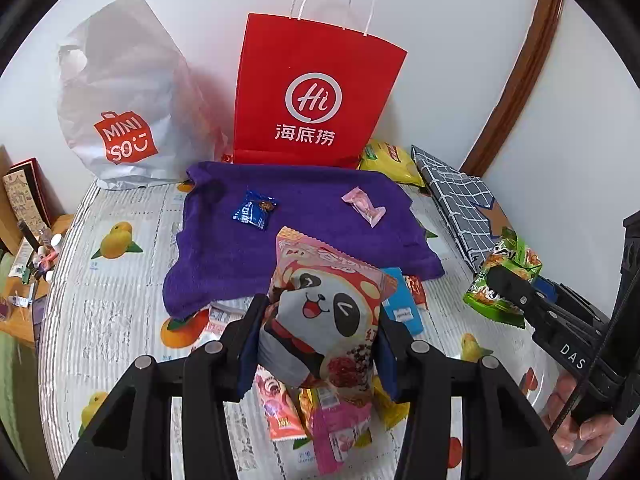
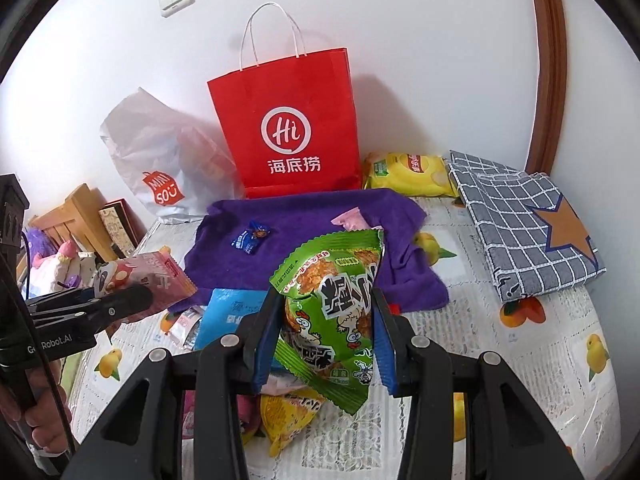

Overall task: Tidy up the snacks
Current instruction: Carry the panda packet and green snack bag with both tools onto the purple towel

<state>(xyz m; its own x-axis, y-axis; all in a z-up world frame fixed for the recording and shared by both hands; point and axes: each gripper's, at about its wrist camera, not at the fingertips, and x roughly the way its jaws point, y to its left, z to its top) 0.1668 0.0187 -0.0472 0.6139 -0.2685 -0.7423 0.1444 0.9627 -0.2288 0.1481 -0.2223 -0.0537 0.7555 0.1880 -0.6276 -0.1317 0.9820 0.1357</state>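
Two grippers, each gripping snacks: left gripper (image 1: pixel 316 320), panda packet (image 1: pixel 328 320); right gripper (image 2: pixel 324 320), green packet (image 2: pixel 332 320).

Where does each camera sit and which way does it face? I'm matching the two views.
Left wrist: on the left gripper, facing the wall; it grips the panda snack; the right gripper shows at right.
Right wrist: on the right gripper, holding the green snack.
Shared: red bag, purple towel.

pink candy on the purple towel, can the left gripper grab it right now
Probably not yet. The left gripper is shut on the panda snack bag, so its jaws are full. The pink candy itself lies uncovered on the purple towel.
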